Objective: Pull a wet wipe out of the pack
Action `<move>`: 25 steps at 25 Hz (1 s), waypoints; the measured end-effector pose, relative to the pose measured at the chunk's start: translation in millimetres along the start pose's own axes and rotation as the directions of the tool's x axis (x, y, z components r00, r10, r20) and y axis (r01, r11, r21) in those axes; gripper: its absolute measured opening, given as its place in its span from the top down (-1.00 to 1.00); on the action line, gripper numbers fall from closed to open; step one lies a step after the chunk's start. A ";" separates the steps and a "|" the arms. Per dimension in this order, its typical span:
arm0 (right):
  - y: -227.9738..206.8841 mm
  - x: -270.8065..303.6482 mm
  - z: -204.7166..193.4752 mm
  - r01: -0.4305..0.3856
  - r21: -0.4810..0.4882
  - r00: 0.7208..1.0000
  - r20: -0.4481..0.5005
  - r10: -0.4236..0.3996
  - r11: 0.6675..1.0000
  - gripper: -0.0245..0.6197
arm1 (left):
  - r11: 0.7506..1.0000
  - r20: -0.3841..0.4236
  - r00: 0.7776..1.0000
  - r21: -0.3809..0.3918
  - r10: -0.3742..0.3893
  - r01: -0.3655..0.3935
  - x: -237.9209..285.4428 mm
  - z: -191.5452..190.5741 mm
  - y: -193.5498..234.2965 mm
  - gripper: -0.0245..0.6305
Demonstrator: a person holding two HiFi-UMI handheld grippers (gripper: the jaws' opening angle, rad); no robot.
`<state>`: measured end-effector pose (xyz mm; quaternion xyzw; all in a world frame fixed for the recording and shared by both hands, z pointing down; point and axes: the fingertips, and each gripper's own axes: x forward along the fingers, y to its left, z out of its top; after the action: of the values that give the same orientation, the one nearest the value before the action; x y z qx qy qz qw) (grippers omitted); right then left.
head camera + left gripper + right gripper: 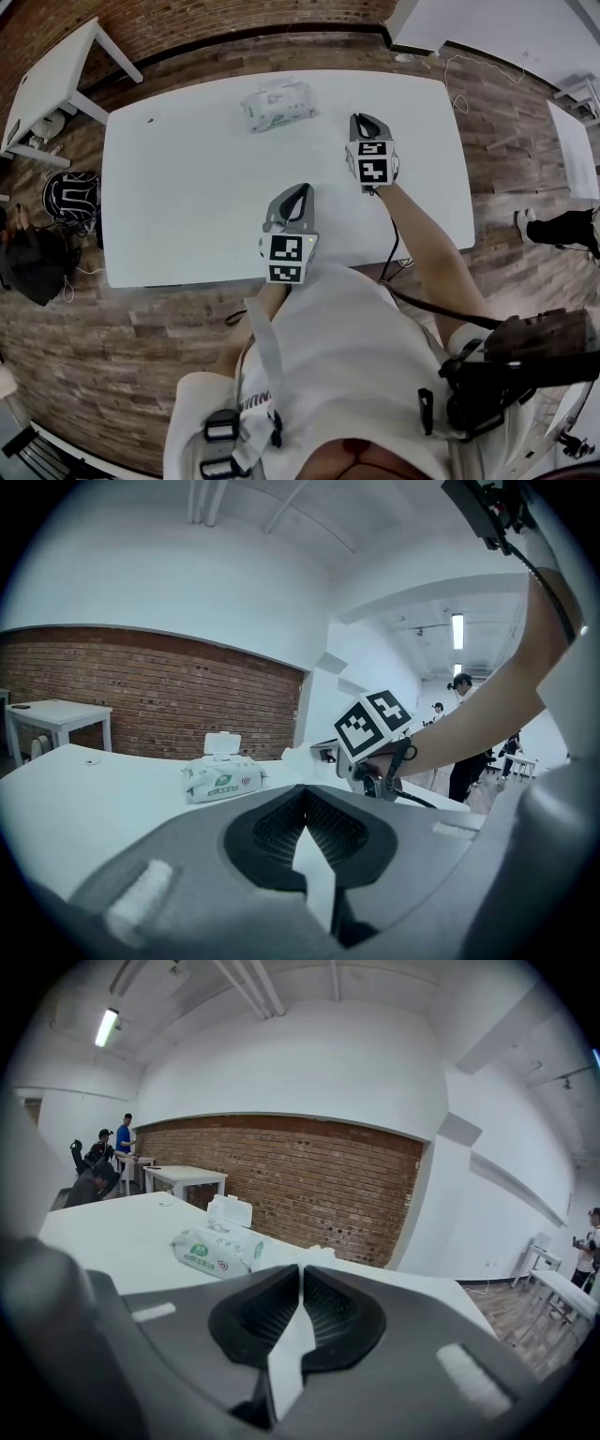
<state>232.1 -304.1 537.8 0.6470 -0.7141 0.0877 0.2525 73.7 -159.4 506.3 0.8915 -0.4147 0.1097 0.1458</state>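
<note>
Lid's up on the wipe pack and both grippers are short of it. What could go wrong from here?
1. The pack lies loose on the table, and the left gripper is far from it. A one-handed pull would likely drag or lift the whole pack.
2. The right gripper has its jaws together. Unless they open before it arrives, it may just shove the pack.
3. The raised lid could get knocked shut.

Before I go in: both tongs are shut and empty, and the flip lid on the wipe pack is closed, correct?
No, the lid stands flipped open on the wipe pack, plain in the left gripper view. The rest holds: the left tongs and the right tongs are shut and empty.
</note>
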 end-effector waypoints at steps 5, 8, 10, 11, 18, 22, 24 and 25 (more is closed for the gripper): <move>-5.2 -18.7 -30.5 0.022 0.027 0.999 -0.040 -0.021 0.999 0.87 | 0.999 -0.003 0.999 0.011 -0.035 0.035 1.8 -1.9 -12.0 0.92; -0.9 -26.9 -48.7 0.018 0.039 0.998 -0.067 -0.016 0.999 0.87 | 0.999 -0.005 0.999 0.008 -0.042 0.042 1.7 -2.8 -14.6 0.92; 5.4 -28.9 -62.9 0.005 0.051 0.996 -0.093 0.000 0.999 0.87 | 0.999 -0.008 0.999 0.004 -0.039 0.039 0.9 -3.1 -14.2 0.92; 8.9 -30.1 -69.0 -0.002 0.055 0.994 -0.105 0.008 0.998 0.87 | 0.999 -0.008 0.999 0.002 -0.037 0.037 0.5 -2.9 -13.8 0.92; 27.1 -36.8 -95.2 -0.025 0.044 0.984 -0.175 0.032 0.999 0.87 | 1.000 -0.010 1.000 -0.007 -0.026 0.026 -1.4 -5.1 -9.4 0.92; 33.7 -36.1 -109.7 -0.040 0.020 0.976 -0.215 0.043 0.999 0.87 | 1.000 -0.007 1.000 -0.011 -0.021 0.021 -3.3 -4.7 -9.0 0.92; 37.0 -35.5 -115.6 -0.048 0.015 0.972 -0.232 0.050 0.999 0.87 | 1.000 -0.010 1.000 -0.011 -0.011 0.011 -4.5 -4.5 -6.2 0.92; 37.9 -35.1 -117.8 -0.051 0.013 0.970 -0.238 0.052 0.999 0.87 | 1.000 -0.011 1.000 -0.011 -0.006 0.006 -4.9 -4.7 -4.8 0.92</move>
<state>225.8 -214.4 629.7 0.6140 -0.6949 0.1737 0.3317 74.0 -151.4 508.3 0.8913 -0.4117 0.1121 0.1535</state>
